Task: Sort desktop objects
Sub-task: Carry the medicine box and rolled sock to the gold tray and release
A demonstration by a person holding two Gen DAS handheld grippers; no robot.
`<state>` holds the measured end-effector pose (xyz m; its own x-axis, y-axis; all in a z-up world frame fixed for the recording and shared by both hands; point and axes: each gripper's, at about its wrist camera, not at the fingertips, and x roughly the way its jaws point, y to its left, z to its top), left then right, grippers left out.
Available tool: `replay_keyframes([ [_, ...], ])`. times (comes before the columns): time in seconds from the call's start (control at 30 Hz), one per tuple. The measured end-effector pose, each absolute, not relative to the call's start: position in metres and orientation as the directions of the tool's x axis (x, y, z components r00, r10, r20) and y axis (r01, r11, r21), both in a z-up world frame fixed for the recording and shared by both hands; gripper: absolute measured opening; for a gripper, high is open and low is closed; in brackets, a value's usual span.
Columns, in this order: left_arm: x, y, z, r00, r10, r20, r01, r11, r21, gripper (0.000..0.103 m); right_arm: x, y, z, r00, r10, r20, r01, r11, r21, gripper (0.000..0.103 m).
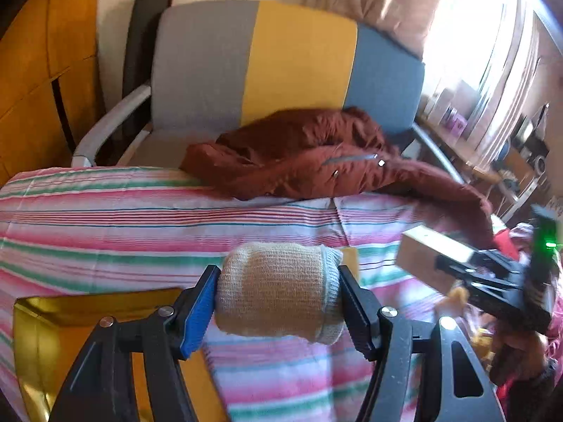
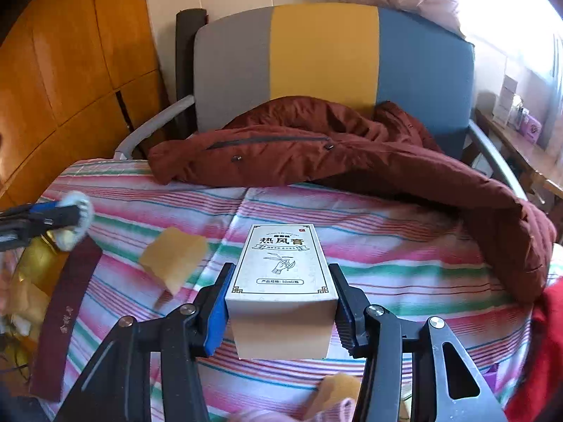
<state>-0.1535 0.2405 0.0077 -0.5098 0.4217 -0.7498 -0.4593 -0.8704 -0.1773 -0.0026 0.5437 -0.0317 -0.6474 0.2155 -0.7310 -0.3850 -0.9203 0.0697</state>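
Bandage roll (image 1: 279, 290) and box (image 2: 281, 281) pinched by hand-held grippers over striped cloth (image 2: 404, 263).

Beige sock (image 1: 278, 288), white box (image 2: 281, 281), maroon jacket (image 2: 316, 147), pink-green striped cloth (image 2: 387, 246).

Strong daylight pours from the window (image 1: 468, 52) at upper right, blown out to white glare in both views. Fisheye bending curves the edges — corners go dark. Motion blur smears the right side of the left-wrist view; centres stay fairly sharp.
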Motion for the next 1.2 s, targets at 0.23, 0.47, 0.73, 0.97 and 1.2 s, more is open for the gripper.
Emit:
replay_keyframes([
  [0.23, -0.123, 0.177, 0.038, -0.564, 0.407, -0.718, -0.417, -0.891, -0.177, 0.067, -0.004, 0.524, -0.021, -0.672, 0.171, -0.72, -0.358, -0.927, 0.114, 0.051],
  [0.47, -0.113, 0.107, 0.028, -0.59, 0.303, -0.748, -0.315, -0.94, -0.133, 0.067, -0.007, 0.474, 0.003, -0.718, 0.077, -0.691, -0.265, -0.949, 0.17, 0.051],
  [0.73, -0.118, 0.038, -0.004, -0.582, 0.198, -0.789, -0.199, -0.975, -0.098, 0.067, -0.034, 0.37, 0.015, -0.727, -0.129, -0.674, -0.058, -0.967, 0.248, 0.051],
  [0.97, -0.13, 0.003, -0.02, -0.566, 0.178, -0.805, -0.154, -0.982, -0.109, 0.07, -0.075, 0.299, 0.007, -0.701, -0.219, -0.678, -0.009, -0.949, 0.315, 0.051],
  [1.2, -0.119, -0.018, -0.024, -0.582, 0.2, -0.788, -0.126, -0.98, -0.156, 0.078, -0.118, 0.259, -0.005, -0.69, -0.312, -0.653, -0.04, -0.884, 0.465, 0.053],
])
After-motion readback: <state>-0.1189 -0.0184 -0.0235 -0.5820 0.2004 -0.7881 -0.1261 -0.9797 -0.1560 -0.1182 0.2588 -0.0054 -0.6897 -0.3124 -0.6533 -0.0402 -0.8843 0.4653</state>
